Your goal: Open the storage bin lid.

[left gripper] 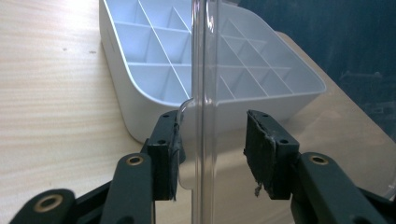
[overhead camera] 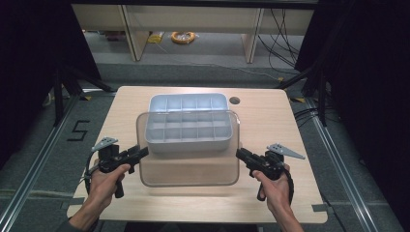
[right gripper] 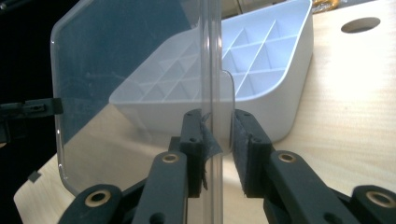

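Clear plastic: a see-through lid (overhead camera: 189, 159) with rounded corners, held above the table between the two grippers, one on each short edge.
Lid position: it hangs over the near half of the white box, its near part over bare tabletop; the box's dividers show through it.
Left gripper (overhead camera: 140, 152): held in the person's left hand (overhead camera: 104, 181) at the lid's left edge; in the left gripper view the lid's edge (left gripper: 204, 93) runs upright between the jaws, which sit narrowed about its small tab, the left pad (left gripper: 169, 154) against it and the right pad apart from the rim.
Right gripper (overhead camera: 240, 154): held in the right hand (overhead camera: 274, 186) at the lid's right edge; in the right gripper view its jaws pinch the tab on the lid's rim (right gripper: 219, 112).
White box (overhead camera: 188, 123): an open tray split into many small compartments, resting on the middle of the table, far of the hands.
Table (overhead camera: 290, 193): pale wood, with a round hole (overhead camera: 235, 100) near its far right edge.
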`<state>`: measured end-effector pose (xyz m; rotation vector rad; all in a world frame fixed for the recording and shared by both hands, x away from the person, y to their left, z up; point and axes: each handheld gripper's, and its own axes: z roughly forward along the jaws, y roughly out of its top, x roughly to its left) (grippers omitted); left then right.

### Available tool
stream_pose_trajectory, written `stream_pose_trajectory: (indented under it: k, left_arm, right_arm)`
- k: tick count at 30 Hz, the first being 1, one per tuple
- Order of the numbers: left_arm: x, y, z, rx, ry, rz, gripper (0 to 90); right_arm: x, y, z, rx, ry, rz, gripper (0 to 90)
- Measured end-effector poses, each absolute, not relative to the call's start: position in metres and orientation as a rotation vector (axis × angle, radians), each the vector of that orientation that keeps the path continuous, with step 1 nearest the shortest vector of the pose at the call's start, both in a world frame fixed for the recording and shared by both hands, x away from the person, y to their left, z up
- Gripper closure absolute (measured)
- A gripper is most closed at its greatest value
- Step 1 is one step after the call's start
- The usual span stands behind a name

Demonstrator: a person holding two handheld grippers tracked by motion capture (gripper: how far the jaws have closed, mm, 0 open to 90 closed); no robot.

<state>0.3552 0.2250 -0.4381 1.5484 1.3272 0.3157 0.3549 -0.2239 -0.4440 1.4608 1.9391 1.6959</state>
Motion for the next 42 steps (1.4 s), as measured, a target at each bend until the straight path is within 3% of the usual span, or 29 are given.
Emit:
stream_pose_trajectory:
  k: [42]
  left_arm:
    - [0.326, 0.231, -0.485, 1.578, 1.384, 0.137, 58.4]
  right_arm:
    - [0.318, -0.228, -0.489, 1.681, 2.038, 1.633, 74.2]
